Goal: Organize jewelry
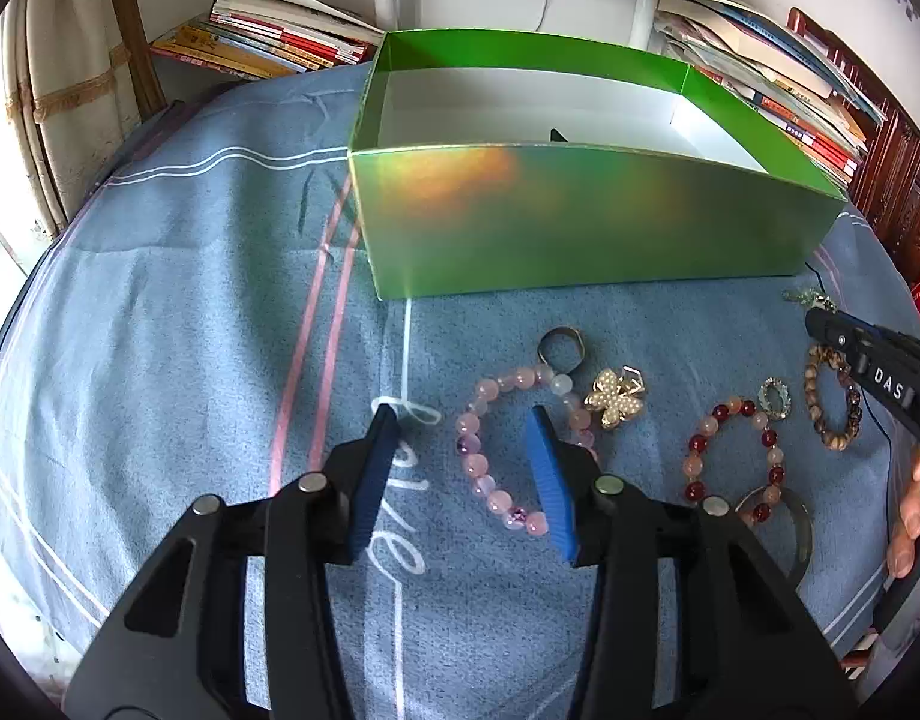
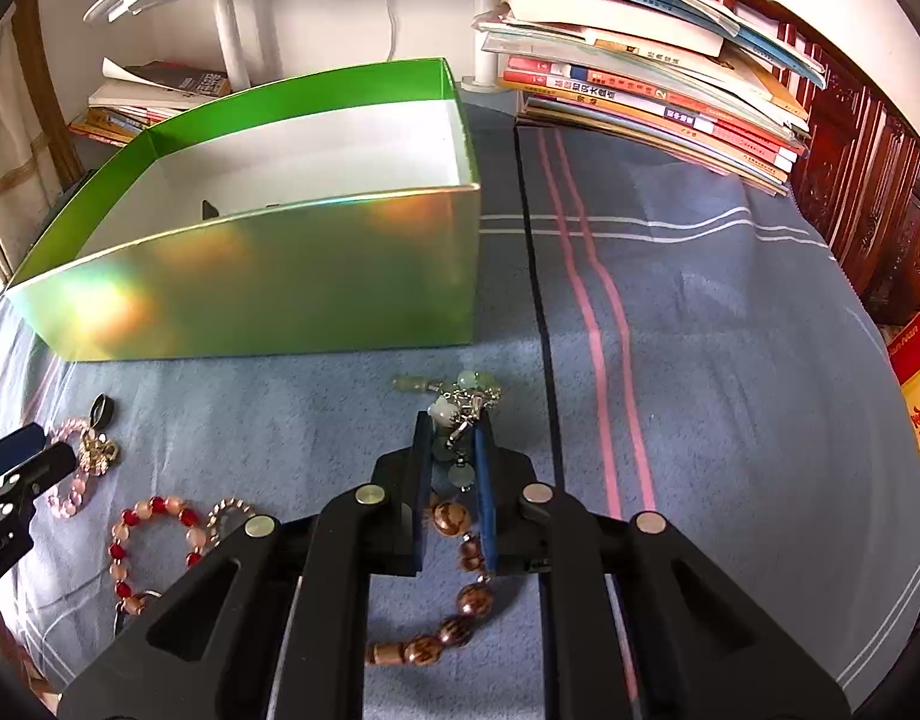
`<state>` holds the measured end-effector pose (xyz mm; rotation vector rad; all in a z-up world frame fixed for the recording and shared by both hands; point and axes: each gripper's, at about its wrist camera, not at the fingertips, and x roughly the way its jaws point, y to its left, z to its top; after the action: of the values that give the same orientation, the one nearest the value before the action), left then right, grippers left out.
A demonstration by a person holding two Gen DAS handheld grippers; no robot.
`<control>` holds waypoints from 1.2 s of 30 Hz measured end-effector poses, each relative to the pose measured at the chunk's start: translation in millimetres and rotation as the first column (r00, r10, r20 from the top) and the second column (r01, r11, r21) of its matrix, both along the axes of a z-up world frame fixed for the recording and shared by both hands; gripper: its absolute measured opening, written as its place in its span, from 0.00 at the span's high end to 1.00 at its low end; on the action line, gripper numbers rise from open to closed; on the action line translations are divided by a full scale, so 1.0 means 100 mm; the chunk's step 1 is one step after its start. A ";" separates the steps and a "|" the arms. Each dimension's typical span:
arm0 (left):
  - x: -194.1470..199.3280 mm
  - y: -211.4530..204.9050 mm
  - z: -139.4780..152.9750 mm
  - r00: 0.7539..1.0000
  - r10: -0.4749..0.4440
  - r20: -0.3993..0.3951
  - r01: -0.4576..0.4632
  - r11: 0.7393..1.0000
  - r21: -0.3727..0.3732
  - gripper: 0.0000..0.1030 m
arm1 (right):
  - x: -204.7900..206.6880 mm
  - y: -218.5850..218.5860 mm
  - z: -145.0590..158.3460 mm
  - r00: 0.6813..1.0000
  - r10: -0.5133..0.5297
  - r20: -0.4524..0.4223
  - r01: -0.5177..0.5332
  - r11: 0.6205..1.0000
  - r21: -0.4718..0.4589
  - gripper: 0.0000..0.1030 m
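Note:
My left gripper (image 1: 463, 420) is open above the blue cloth. The left side of a pink bead bracelet (image 1: 481, 471) lies between its blue pads, untouched, and the right finger (image 1: 547, 468) stands inside the loop. In the right wrist view my right gripper (image 2: 452, 423) is shut on a pale green bead charm with a silver chain (image 2: 469, 396). A brown wooden bead bracelet (image 2: 460, 600) lies under its fingers. The green box (image 1: 580, 222) stands open behind the jewelry, with a small dark item (image 1: 559, 135) inside.
On the cloth lie a metal ring (image 1: 559, 345), a pearl butterfly brooch (image 1: 616, 399), a red and peach bead bracelet (image 1: 733, 456), a small sparkly ring (image 1: 775, 399) and a clear bangle (image 1: 802, 534). Stacks of books (image 2: 640, 90) line the back. A person's hand (image 1: 907, 516) holds the right gripper.

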<state>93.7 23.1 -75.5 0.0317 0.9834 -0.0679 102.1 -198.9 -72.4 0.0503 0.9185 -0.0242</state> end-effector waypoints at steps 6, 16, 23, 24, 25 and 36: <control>-0.01 -0.03 -0.01 0.999 -0.024 0.041 0.024 1.000 -0.010 0.58 | -0.05 0.04 0.00 1.000 0.007 0.002 -0.007 1.000 0.005 0.86; -0.02 -0.07 -0.01 0.997 -0.058 0.046 0.060 0.998 -0.034 0.63 | -0.13 0.14 0.01 0.999 0.040 -0.011 -0.039 0.999 0.011 0.86; -0.02 -0.10 -0.02 0.997 -0.065 0.047 0.066 0.997 -0.032 0.58 | -0.12 0.14 0.00 1.000 0.024 -0.009 -0.024 1.000 0.016 0.71; -0.02 -0.10 -0.02 0.997 -0.068 0.047 0.069 0.997 -0.036 0.56 | -0.11 0.14 0.00 1.000 0.020 -0.008 -0.020 1.000 0.010 0.64; -0.02 -0.11 -0.02 0.996 -0.071 0.047 0.072 0.997 -0.038 0.55 | -0.11 0.14 0.00 1.000 0.017 -0.006 -0.017 1.000 0.005 0.62; -0.01 -0.18 -0.05 0.993 -0.098 0.059 0.100 0.995 -0.026 0.37 | -0.08 0.14 -0.01 1.000 0.013 -0.001 -0.013 1.000 -0.001 0.61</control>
<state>92.5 5.0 -80.9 0.0560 0.9226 -0.1711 94.4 -184.7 -72.9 0.0436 0.9200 -0.0127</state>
